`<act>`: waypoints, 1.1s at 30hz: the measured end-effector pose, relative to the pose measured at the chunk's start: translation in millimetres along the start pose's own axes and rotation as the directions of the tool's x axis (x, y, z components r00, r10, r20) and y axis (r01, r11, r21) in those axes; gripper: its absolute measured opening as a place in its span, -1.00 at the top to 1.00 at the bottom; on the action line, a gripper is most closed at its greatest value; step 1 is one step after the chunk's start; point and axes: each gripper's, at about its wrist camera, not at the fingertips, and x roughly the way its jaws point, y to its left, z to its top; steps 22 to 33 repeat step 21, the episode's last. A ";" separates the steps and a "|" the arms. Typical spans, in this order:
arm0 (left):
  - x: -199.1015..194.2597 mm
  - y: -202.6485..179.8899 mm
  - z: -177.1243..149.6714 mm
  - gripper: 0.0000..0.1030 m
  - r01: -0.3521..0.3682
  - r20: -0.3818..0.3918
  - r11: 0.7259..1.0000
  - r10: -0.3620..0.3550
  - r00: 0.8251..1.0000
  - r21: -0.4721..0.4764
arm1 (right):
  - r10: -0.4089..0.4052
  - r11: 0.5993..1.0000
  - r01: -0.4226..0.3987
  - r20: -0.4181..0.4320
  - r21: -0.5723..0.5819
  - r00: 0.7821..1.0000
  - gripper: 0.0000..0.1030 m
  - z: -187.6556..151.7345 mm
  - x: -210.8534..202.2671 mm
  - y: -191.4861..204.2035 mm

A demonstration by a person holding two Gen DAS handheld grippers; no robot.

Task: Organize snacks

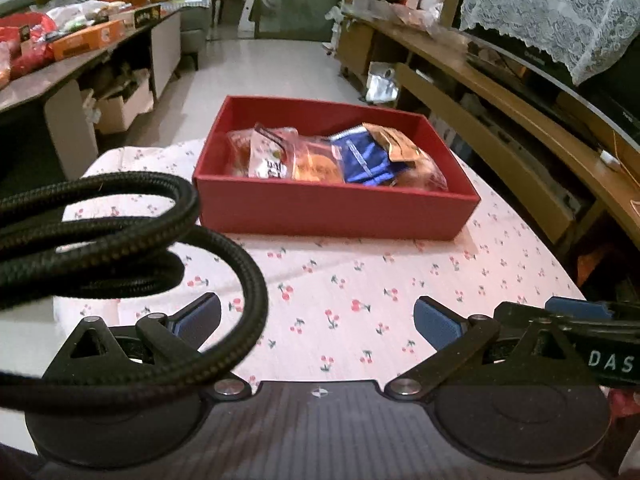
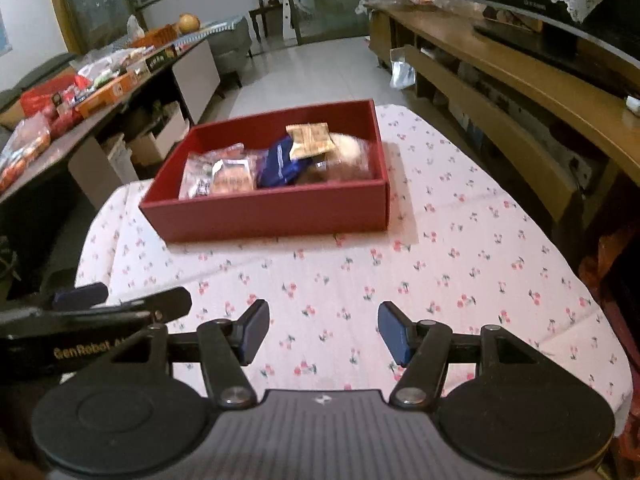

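Observation:
A red box [image 1: 332, 210] stands on the cherry-print tablecloth [image 1: 340, 292] and holds several snack packets: a blue packet [image 1: 362, 158], a gold-brown packet [image 1: 396, 144] and clear bags of buns [image 1: 276, 154]. The box also shows in the right wrist view [image 2: 272, 212], with the blue packet [image 2: 280, 162] inside. My left gripper [image 1: 316, 322] is open and empty, low over the cloth in front of the box. My right gripper [image 2: 322, 332] is open and empty, beside the left one. Each gripper's side shows in the other's view.
A black braided cable [image 1: 132, 240] loops across the left of the left wrist view. A long table [image 2: 80, 92] with several snack packs stands at left. A wooden TV bench [image 2: 520, 76] runs along the right. Tiled floor [image 2: 320, 72] lies beyond the box.

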 end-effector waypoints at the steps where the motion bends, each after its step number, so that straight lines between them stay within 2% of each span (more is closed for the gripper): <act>1: -0.4 0.2 -0.5 -1.00 0.005 -0.005 1.000 -0.005 1.000 -0.002 | 0.000 1.000 0.000 -0.002 0.001 1.000 -0.46 -1.1 -0.3 0.0; 11: -0.9 -0.2 -14.6 -1.00 0.030 -0.051 1.000 -0.031 0.998 -0.009 | -0.016 1.000 0.016 -0.013 0.007 1.000 -0.46 -10.1 -3.3 -0.9; 33: -1.6 0.8 -17.8 -1.00 0.016 -0.066 1.000 -0.018 0.998 -0.025 | -0.011 1.000 0.011 -0.016 0.002 1.000 -0.47 -11.8 -3.7 0.8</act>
